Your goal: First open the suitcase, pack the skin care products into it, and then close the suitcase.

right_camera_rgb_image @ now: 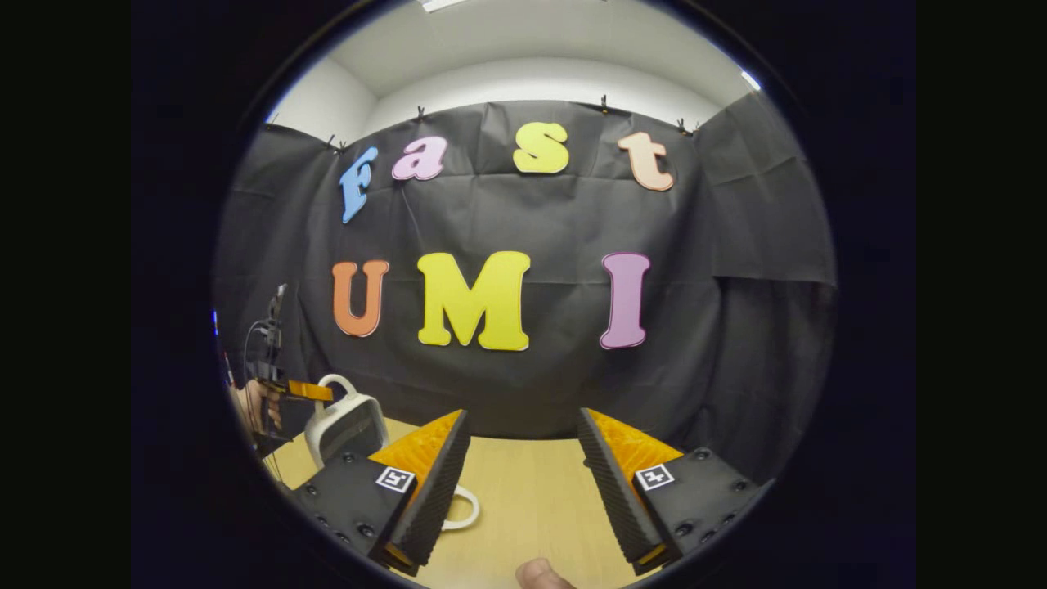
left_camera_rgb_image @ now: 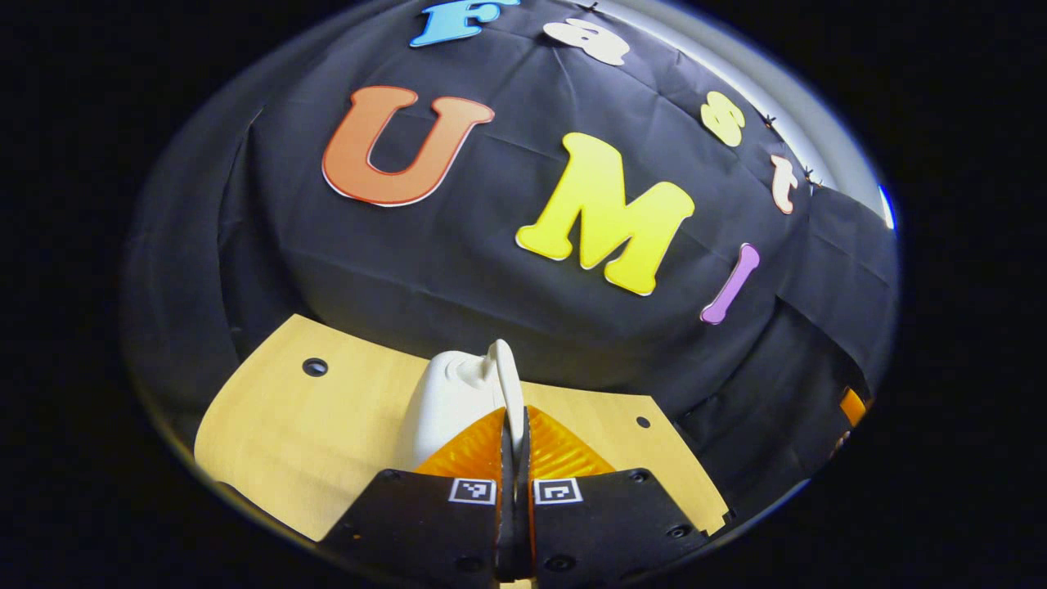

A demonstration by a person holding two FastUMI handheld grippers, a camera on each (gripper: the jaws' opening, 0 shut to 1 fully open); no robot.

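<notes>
A small white suitcase (left_camera_rgb_image: 446, 405) stands on the wooden table (left_camera_rgb_image: 311, 425). Its thin white handle (left_camera_rgb_image: 509, 380) rises between the fingers of my left gripper (left_camera_rgb_image: 514, 442), which is shut on it. In the right gripper view the same suitcase (right_camera_rgb_image: 345, 427) stands upright at the far left. The left gripper (right_camera_rgb_image: 307, 391), held by a hand (right_camera_rgb_image: 249, 409), pinches its arched handle (right_camera_rgb_image: 337, 383) from the left. My right gripper (right_camera_rgb_image: 523, 466) is open over the bare table (right_camera_rgb_image: 523, 491), with nothing between its fingers, to the right of the suitcase.
A white loop (right_camera_rgb_image: 465, 509) lies on the table beside the right gripper's left finger. A fingertip (right_camera_rgb_image: 540, 574) shows at the bottom edge. The table has small round holes (left_camera_rgb_image: 314, 366) and ends at the black cloth wall behind.
</notes>
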